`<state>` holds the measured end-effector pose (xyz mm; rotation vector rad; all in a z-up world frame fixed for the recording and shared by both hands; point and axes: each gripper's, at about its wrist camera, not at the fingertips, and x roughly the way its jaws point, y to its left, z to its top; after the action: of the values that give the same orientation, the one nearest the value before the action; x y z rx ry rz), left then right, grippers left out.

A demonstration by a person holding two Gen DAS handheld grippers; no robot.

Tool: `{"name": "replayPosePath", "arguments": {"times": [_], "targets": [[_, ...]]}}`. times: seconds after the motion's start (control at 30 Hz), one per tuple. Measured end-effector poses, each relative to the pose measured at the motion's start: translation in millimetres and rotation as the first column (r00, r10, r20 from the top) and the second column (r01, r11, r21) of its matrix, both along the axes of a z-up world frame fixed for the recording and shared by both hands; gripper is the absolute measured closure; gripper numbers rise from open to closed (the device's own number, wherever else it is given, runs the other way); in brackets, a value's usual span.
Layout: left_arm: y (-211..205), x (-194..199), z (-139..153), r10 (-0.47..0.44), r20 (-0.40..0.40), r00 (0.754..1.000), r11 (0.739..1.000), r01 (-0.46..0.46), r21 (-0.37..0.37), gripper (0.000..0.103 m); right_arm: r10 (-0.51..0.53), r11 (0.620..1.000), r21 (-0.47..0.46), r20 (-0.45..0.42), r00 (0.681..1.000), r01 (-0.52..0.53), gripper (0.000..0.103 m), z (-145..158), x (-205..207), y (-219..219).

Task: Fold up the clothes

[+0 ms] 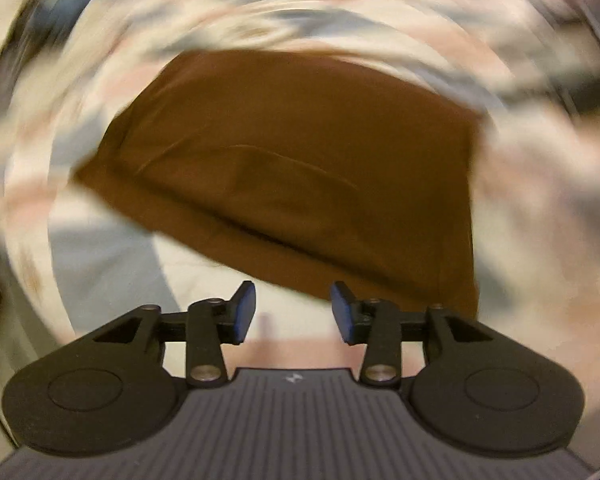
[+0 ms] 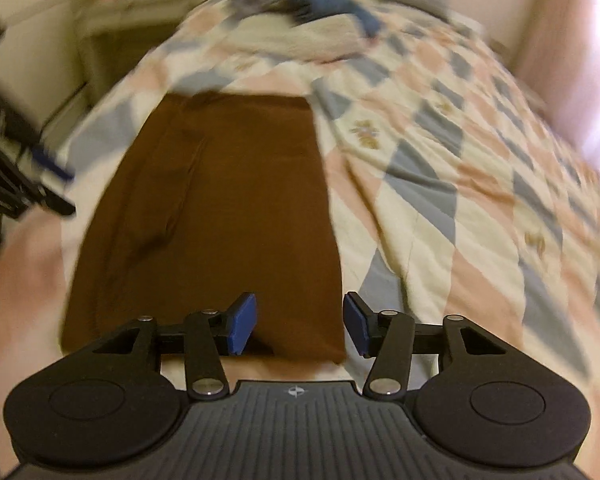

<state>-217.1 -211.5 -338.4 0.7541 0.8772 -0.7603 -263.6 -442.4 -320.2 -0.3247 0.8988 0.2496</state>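
A brown garment (image 1: 300, 168) lies flat on a patchwork quilt, folded into a long strip; it also shows in the right wrist view (image 2: 220, 208). My left gripper (image 1: 292, 312) is open and empty, just short of the garment's near edge. My right gripper (image 2: 300, 326) is open and empty, above the garment's near right corner. The left gripper (image 2: 40, 176) appears blurred at the left edge of the right wrist view, beside the garment's left side. Both views are motion-blurred.
The quilt (image 2: 439, 152) of cream, pink and grey-blue diamonds covers the bed. A pile of cream and dark blue clothes (image 2: 323, 12) lies at the far end. A pale wall and furniture (image 2: 60, 40) stand to the left.
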Motion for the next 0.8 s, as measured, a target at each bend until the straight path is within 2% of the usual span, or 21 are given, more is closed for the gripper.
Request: {"name": "replayPosePath", "arguments": {"times": [0.03, 0.1, 0.17, 0.23, 0.27, 0.33, 0.47, 0.5, 0.53, 0.57, 0.6, 0.63, 0.7, 0.77, 0.8], "targets": [[-2, -18, -10, -0.101, 0.068, 0.993, 0.994, 0.098, 0.044, 0.065, 0.07, 0.996, -0.047, 0.008, 0.998, -0.07, 0.05, -8, -8, 8], [-5, -43, -27, -0.261, 0.155, 0.953, 0.962, 0.244, 0.123, 0.065, 0.21, 0.968, -0.143, 0.015, 0.978, -0.206, 0.045, -24, -23, 23], [-7, -59, -43, -0.365, 0.21, 0.907, 0.927, 0.331, 0.178, 0.065, 0.364, 0.906, -0.248, 0.043, 0.93, -0.343, 0.042, -45, -44, 42], [-8, -66, -54, -0.424, 0.267, 0.865, 0.901, 0.376, 0.215, 0.061, 0.51, 0.814, -0.353, 0.054, 0.859, -0.461, 0.034, -67, -64, 62], [-8, -69, -59, -0.449, 0.29, 0.845, 0.89, 0.394, 0.23, 0.059, 0.569, 0.77, -0.398, 0.072, 0.819, -0.499, 0.032, -79, -73, 69], [-8, -71, -65, -0.475, 0.319, 0.82, 0.877, 0.413, 0.245, 0.057, 0.666, 0.683, -0.482, 0.101, 0.739, -0.549, 0.032, -103, -89, 84], [-7, -74, -71, -0.497, 0.344, 0.797, 0.866, 0.433, 0.248, 0.057, 0.743, 0.604, -0.592, 0.175, 0.646, -0.534, 0.036, -136, -97, 106], [-7, -76, -74, -0.517, 0.356, 0.779, 0.855, 0.448, 0.26, 0.057, 0.754, 0.589, -0.607, 0.175, 0.634, -0.533, 0.047, -141, -96, 110], [-6, -78, -77, -0.545, 0.369, 0.753, 0.838, 0.47, 0.278, 0.056, 0.759, 0.586, -0.59, 0.158, 0.632, -0.556, 0.057, -141, -92, 111], [-6, -81, -80, -0.571, 0.38, 0.727, 0.82, 0.49, 0.295, 0.056, 0.764, 0.582, -0.572, 0.14, 0.63, -0.579, 0.081, -142, -87, 112], [-7, -83, -83, -0.594, 0.39, 0.704, 0.804, 0.507, 0.31, 0.056, 0.758, 0.6, -0.52, 0.125, 0.64, -0.608, 0.09, -136, -82, 111], [-8, -85, -85, -0.612, 0.396, 0.685, 0.791, 0.521, 0.321, 0.056, 0.746, 0.621, -0.486, 0.126, 0.654, -0.615, 0.09, -130, -78, 110], [-10, -85, -88, -0.625, 0.399, 0.672, 0.781, 0.537, 0.32, 0.056, 0.735, 0.645, -0.455, 0.149, 0.662, -0.614, 0.092, -115, -73, 105], [-12, -82, -90, -0.619, 0.409, 0.67, 0.785, 0.537, 0.308, 0.053, 0.714, 0.676, -0.421, 0.17, 0.679, -0.605, 0.093, -100, -67, 101], [-16, -81, -91, -0.619, 0.427, 0.659, 0.785, 0.536, 0.311, 0.051, 0.708, 0.685, -0.409, 0.174, 0.685, -0.604, 0.093, -95, -65, 99]]}}
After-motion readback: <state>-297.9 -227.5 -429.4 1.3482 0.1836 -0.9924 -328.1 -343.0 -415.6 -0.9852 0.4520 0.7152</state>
